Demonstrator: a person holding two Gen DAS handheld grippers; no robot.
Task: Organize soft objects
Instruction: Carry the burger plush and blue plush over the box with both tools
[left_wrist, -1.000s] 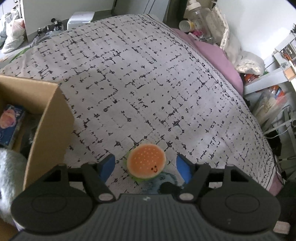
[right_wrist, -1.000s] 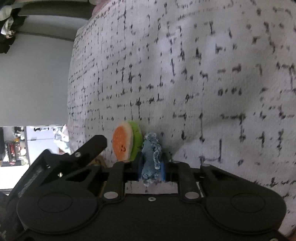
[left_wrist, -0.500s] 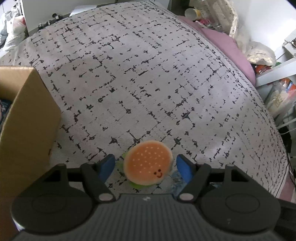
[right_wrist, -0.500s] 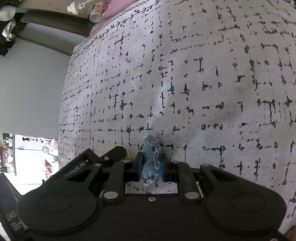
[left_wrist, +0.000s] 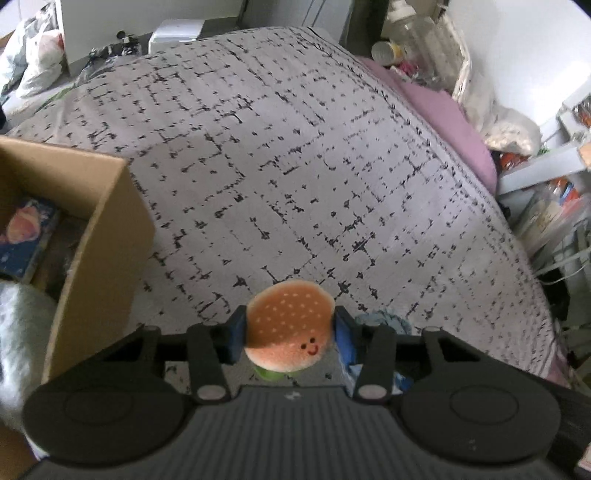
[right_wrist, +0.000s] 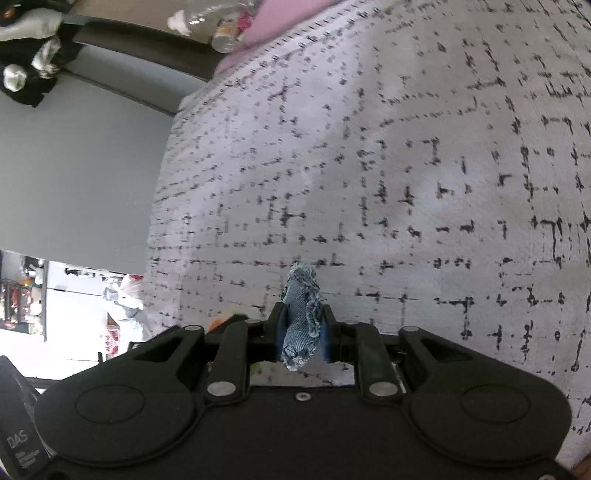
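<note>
Left gripper (left_wrist: 290, 338): the jaws have just been closing and now stand clamped on the burger plush (left_wrist: 290, 325). The blue pads (left_wrist: 236, 338) press its sides at 9 and 3 o'clock. The plush sits centred between the fingers, bun side toward the camera, with the smiling face at its 5 o'clock edge and a green layer showing beneath at 6 o'clock. It is held above the patterned bedspread (left_wrist: 295, 166).

Right gripper (right_wrist: 301, 328): the jaws are closed tight on the denim piece (right_wrist: 301, 317). The frayed blue fabric stands upright between the pads; its top end projects past the fingertips toward 12 o'clock, and its lower end hangs behind them toward 6 o'clock. In the left wrist view this fabric shows partly at 3 o'clock of the burger plush, just beside the left gripper's right-hand finger.

Cardboard box (left_wrist: 99, 258): open, resting on the bedspread at 9 o'clock of the left gripper, near but apart from it. A printed blue item (left_wrist: 26, 236) lies inside; a grey fuzzy object (left_wrist: 18, 332) shows at the box's near end, its identity unclear.

Surroundings: a pink sheet (left_wrist: 443, 122) borders the bedspread at 2 o'clock, with bottles (left_wrist: 410, 33) beyond it.
</note>
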